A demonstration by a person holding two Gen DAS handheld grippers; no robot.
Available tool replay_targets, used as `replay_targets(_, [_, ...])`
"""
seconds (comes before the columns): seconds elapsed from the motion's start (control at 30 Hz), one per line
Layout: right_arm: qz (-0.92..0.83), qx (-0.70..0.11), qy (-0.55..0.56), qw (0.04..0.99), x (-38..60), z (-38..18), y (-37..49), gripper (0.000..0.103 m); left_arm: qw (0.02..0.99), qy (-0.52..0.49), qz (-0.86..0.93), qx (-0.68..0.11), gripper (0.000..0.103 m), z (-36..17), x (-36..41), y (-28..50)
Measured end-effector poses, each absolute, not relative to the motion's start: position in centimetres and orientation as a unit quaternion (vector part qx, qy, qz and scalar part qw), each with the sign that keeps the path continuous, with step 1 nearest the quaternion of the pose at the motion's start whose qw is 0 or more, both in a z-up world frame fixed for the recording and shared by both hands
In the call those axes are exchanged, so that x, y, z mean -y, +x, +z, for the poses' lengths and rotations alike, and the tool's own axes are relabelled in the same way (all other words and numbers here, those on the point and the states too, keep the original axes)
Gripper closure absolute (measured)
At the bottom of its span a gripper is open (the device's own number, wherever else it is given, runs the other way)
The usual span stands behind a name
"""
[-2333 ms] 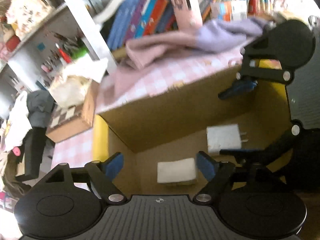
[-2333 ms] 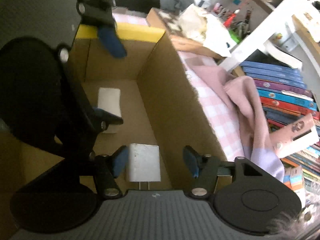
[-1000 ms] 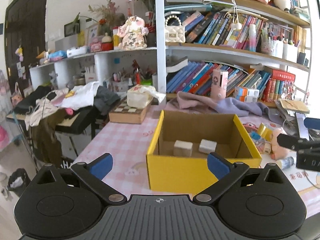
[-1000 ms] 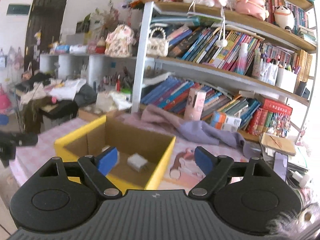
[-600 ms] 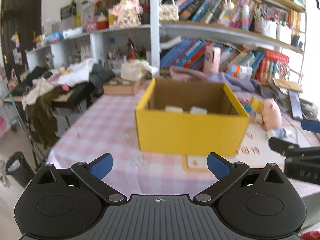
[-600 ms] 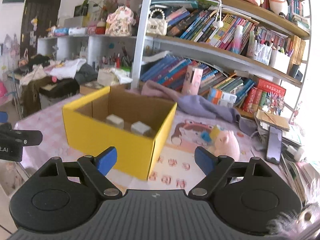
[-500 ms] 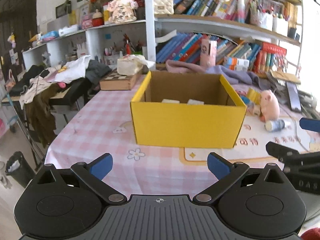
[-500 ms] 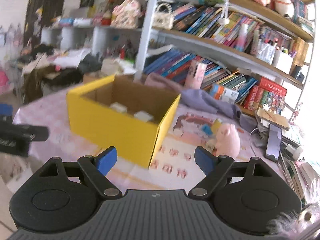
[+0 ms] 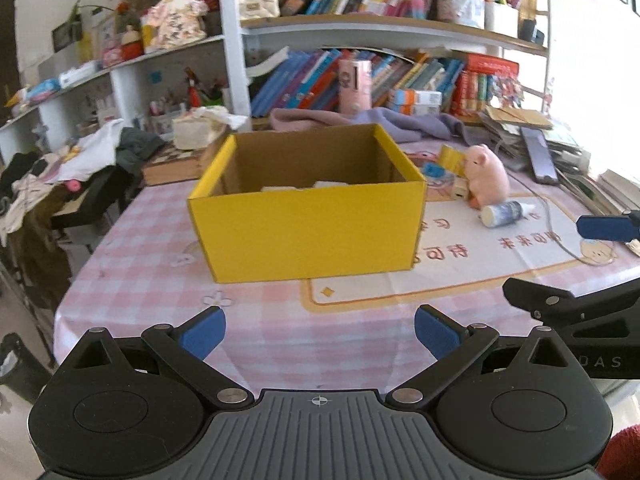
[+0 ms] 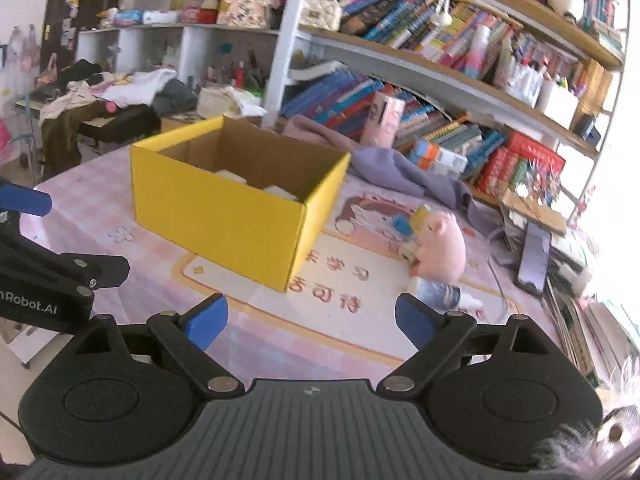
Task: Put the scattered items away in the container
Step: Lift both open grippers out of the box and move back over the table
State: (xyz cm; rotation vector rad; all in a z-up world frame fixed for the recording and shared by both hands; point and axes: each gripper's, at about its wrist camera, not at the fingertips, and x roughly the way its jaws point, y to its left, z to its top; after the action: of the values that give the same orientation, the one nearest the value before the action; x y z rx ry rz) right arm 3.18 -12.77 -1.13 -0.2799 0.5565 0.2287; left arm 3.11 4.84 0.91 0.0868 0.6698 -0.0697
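A yellow cardboard box [image 9: 308,224] stands on the pink checked table; it also shows in the right wrist view [image 10: 224,216]. Two white items [image 10: 256,184] lie inside, only their tops showing. My left gripper [image 9: 318,330] is open and empty, held back from the box near the table's front edge. My right gripper [image 10: 310,322] is open and empty, to the right of the left one. A pink pig toy [image 10: 440,244], a small white bottle [image 10: 438,294] and small yellow and blue packets [image 10: 412,218] lie on the table right of the box.
A purple cloth [image 10: 396,172] lies behind the box below bookshelves [image 10: 440,80]. A phone [image 10: 534,256] and papers sit at the right edge. A chessboard box [image 9: 172,162] and clothes on a chair [image 9: 72,168] are at the left.
Both grippers have pulled up out of the box and back to the table's front edge, leaving the two white items inside. Both stay open.
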Motion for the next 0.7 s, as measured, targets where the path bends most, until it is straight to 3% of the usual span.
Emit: replay_targets(0.7, [0.033,-0.364,-0.118,0.924,18.2,-3.1,4.5,0.011,0.913,0.063,-0.113,-0.387,0.001,-1.1,0.4,6.1])
